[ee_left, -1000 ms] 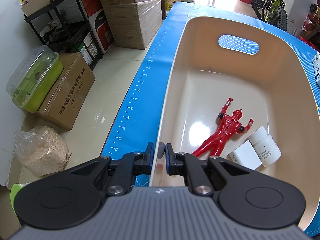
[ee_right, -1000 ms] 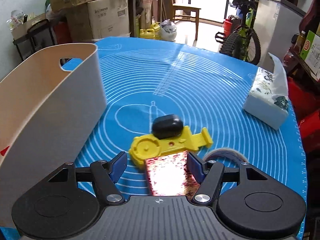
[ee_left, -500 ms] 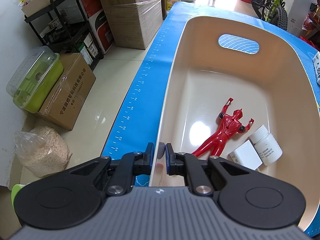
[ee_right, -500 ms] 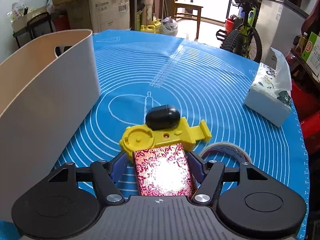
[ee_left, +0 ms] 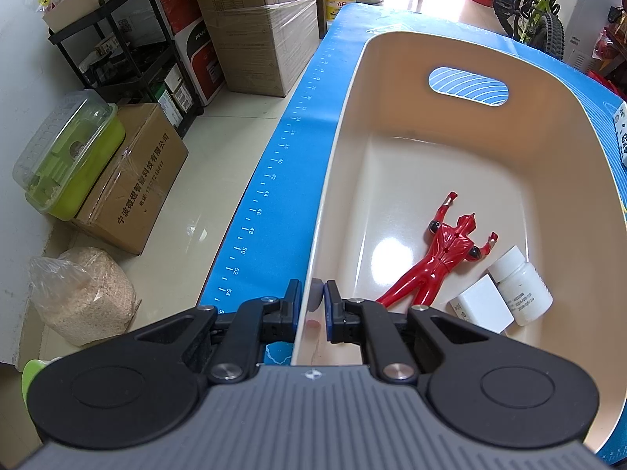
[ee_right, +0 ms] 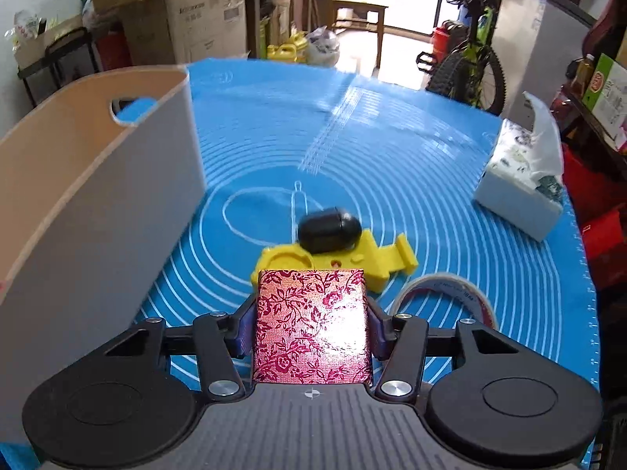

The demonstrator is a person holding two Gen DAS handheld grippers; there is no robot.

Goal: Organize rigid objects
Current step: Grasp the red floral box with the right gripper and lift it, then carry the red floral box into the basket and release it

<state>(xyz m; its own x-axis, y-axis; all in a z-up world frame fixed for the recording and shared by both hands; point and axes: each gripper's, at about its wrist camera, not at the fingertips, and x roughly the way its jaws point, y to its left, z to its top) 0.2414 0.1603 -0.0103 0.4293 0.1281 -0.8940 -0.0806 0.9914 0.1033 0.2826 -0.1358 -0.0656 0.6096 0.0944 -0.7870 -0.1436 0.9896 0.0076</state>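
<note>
Left gripper [ee_left: 312, 300] fingers clamped on bin [ee_left: 450, 47] near rim. Right gripper [ee_right: 311, 327] fingers closing on floral box [ee_right: 311, 327], long axis along fingers, above blue surface [ee_right: 392, 156]. My drop target, bin, at nine o'clock.

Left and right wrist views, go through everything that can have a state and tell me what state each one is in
Left claw: shut on the beige plastic bin's rim.
Right claw: closing, pads against the red floral brocade box.
Red plastic action figure: lying flat in the bin.
White pill bottle: on its side, capped.
Small white box: in the bin, beside the bottle.
Black oval case: closed, resting on the yellow plastic part.
Tape roll: flat on the mat.
</note>
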